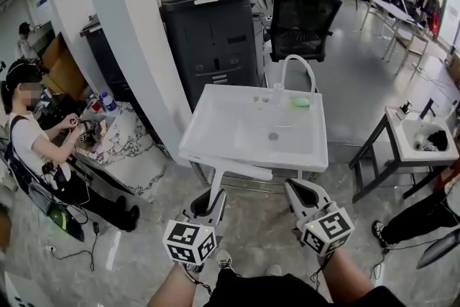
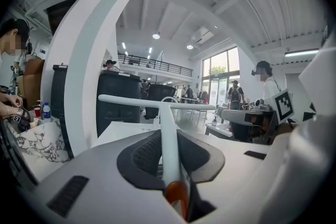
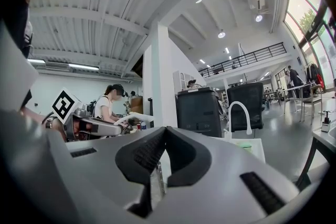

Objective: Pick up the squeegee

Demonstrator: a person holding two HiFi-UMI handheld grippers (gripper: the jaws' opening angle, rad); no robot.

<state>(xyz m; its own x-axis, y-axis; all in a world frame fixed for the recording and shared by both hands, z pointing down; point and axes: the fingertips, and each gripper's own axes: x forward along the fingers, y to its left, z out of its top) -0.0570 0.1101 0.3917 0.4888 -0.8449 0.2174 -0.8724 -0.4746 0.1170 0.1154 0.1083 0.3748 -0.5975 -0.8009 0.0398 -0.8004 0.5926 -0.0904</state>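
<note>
The white T-shaped squeegee (image 1: 224, 167) is off the sink, its blade level just before the front rim of the white sink (image 1: 215, 118). My left gripper (image 1: 213, 195) is shut on its handle. In the left gripper view the handle (image 2: 169, 139) runs up between the dark pads to the crossbar (image 2: 152, 101), and an orange end shows at the jaws' base. My right gripper (image 1: 295, 190) hovers beside it on the right, apart from the squeegee. In the right gripper view its fingertips (image 3: 165, 130) meet with nothing between them.
The sink has an arched faucet (image 1: 297, 68) and a green sponge (image 1: 300, 103). Behind it stand a grey copier (image 1: 212, 32), a black chair (image 1: 302, 24) and a white pillar (image 1: 129, 39). A second sink table (image 1: 420, 136) is at the right, a seated person (image 1: 36, 147) at the left.
</note>
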